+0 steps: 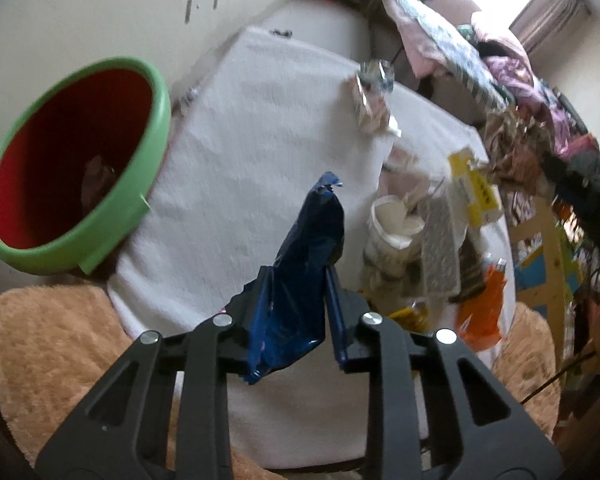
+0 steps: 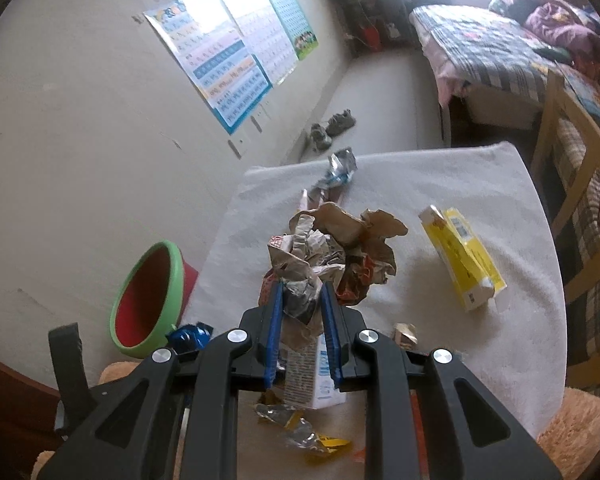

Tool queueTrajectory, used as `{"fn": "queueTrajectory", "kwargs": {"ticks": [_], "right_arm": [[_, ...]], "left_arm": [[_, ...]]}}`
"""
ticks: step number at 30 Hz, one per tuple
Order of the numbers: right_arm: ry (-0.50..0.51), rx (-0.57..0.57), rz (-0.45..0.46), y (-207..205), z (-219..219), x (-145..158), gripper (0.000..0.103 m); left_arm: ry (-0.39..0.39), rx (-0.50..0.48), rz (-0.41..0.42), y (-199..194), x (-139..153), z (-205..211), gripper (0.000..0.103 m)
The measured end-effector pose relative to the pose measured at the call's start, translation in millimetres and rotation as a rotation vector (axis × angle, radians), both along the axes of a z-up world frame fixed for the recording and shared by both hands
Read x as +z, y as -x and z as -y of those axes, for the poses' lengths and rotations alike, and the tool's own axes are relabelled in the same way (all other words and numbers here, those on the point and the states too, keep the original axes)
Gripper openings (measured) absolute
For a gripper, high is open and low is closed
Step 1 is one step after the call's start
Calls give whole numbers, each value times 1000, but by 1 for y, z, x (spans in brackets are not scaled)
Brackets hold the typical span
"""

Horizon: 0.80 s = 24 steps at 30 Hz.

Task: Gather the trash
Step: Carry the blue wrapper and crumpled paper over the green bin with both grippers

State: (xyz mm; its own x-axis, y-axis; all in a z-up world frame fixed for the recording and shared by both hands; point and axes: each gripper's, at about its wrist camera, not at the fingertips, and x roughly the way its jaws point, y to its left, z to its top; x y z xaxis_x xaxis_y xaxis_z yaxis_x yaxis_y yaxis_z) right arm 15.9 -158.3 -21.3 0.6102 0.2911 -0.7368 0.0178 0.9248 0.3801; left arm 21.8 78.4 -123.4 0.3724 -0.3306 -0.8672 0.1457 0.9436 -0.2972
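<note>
My left gripper (image 1: 300,272) is shut on a crumpled blue foil wrapper (image 1: 312,232), which sticks up between the blue pads above the white towel-covered table (image 1: 240,140). A green bin with a red inside (image 1: 52,256) stands to its left, tilted towards me. The right gripper (image 2: 300,288) is shut on a wad of crumpled printed paper (image 2: 312,256), held over the table. A brown crumpled paper (image 2: 364,232) sits right behind the wad. The blue wrapper (image 2: 190,336) also shows low on the left in the right wrist view, near the bin (image 2: 176,280).
Loose trash lies on the towel: a yellow box (image 2: 464,260), a printed carton (image 2: 304,376), foil scraps (image 2: 300,432), a silver wrapper (image 2: 340,168), a paper cup (image 1: 396,220) and an orange wrapper (image 1: 484,304). A wooden chair (image 2: 560,140) and a bed (image 2: 480,40) stand at the right. Tan plush (image 1: 40,340) lies below.
</note>
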Motion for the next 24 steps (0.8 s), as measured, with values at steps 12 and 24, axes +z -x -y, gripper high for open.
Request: {"fn": "queueTrajectory", "kwargs": {"ticks": [12,24], "right_arm": [[10,76,52,4,-30,19,19],[21,133,48,4,-51,19,19]], "left_arm": [[46,73,122,-4,44,-17,17],[55,133,152,-6,54,-38,17]]}}
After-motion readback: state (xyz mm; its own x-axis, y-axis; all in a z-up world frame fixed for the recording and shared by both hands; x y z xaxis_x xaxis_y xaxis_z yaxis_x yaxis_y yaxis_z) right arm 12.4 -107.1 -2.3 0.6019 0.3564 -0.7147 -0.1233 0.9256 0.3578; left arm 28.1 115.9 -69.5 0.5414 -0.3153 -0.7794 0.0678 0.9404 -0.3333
